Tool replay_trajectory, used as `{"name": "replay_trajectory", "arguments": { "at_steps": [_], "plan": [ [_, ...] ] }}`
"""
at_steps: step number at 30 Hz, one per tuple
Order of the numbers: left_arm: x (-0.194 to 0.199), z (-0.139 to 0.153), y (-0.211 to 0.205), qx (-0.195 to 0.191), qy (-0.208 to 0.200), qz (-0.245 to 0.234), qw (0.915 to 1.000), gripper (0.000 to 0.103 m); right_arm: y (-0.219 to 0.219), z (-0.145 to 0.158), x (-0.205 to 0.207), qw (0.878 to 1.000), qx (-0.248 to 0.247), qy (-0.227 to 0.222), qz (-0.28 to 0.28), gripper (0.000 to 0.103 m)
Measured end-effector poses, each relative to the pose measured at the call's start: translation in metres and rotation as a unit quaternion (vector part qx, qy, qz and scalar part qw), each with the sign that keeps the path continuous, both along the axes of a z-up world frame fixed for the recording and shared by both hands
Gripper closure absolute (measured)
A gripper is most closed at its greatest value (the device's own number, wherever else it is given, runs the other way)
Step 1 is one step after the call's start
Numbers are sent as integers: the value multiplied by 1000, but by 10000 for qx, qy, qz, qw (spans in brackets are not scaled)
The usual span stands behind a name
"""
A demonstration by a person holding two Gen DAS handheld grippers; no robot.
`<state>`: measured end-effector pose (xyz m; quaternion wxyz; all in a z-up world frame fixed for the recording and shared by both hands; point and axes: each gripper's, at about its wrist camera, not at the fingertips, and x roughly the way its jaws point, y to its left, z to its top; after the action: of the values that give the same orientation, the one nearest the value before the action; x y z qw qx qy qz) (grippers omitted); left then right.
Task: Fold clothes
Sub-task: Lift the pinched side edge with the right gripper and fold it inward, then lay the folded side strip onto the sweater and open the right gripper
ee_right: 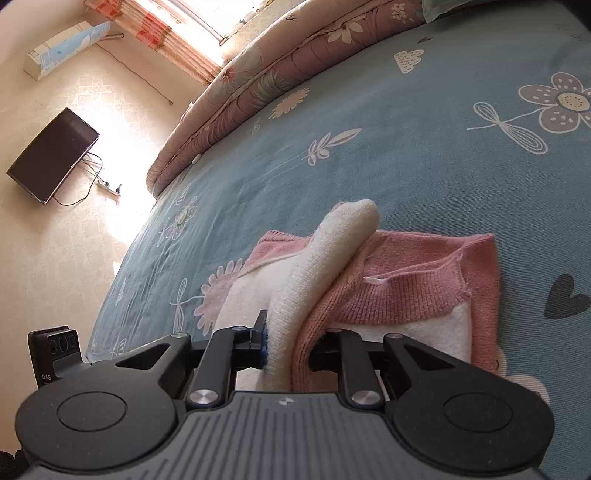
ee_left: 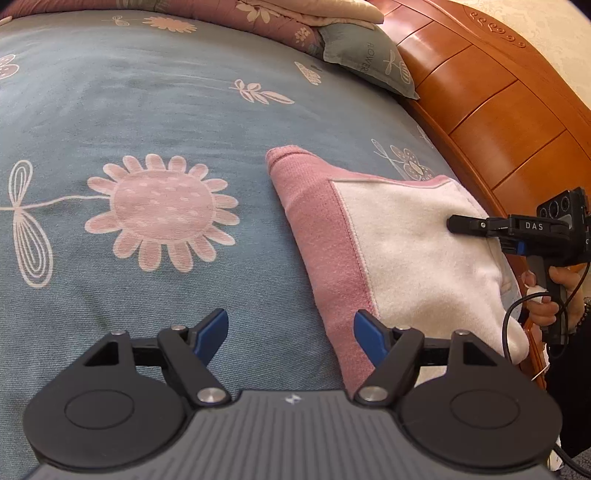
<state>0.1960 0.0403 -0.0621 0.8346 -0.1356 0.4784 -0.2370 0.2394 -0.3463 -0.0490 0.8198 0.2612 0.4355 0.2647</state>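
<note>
From the left wrist, the left gripper stands wide apart and empty beside the pink-and-white sweater, which lies on the bed near the headboard. A pillow reads "FLOWER".

From the right wrist, the right gripper, marked "DAS", is clamped on a sweater fold, probably to turn it over.

The sweater lies on the bed, near the headboard on its right. A pillow and a folded quilt sit behind it. The right tool pinches a raised fold of the sweater; the left tool hangs over the bed, just left of the sweater.
</note>
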Motion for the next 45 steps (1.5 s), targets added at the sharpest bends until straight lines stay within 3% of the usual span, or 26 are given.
{"name": "replay_trajectory", "arguments": {
  "at_steps": [8, 14, 20, 25, 26, 33, 40, 42, 43, 45],
  "plan": [
    [4, 0, -21, 71, -10, -174, 9998, 29, -25, -45, 1, 9975, -211, 528, -421, 81],
    [6, 3, -29, 123, -54, -276, 9995, 29, -40, -31, -2, 9982, -49, 190, -564, 81],
    [6, -1, -40, 156, 13, -411, 9990, 29, -37, -65, 7, 9955, -253, 710, -569, 81],
    [6, -1, -44, 260, 42, -478, 9985, 29, -40, -65, -2, 9940, -155, 825, -705, 76],
    [6, 0, -44, 279, 30, -473, 9985, 29, -41, -61, -6, 9940, -251, 760, -745, 70],
    [9, 13, -55, 342, -191, -595, 9975, 28, -54, -12, -61, 9938, -586, 24, -947, 60],
    [8, 18, -88, 359, -330, -980, 9940, 28, -33, -34, -120, 9946, -659, 341, -719, 60],
    [6, 20, -98, 370, -370, -1090, 9927, 28, -29, -49, -125, 9947, -547, 491, -721, 65],
    [5, 22, -102, 394, -399, -1126, 9921, 28, -26, -52, -127, 9949, -507, 467, -737, 86],
    [2, 25, -108, 458, -483, -1175, 9908, 28, -29, -52, -135, 9951, -340, 382, -843, 90]
  ]
}}
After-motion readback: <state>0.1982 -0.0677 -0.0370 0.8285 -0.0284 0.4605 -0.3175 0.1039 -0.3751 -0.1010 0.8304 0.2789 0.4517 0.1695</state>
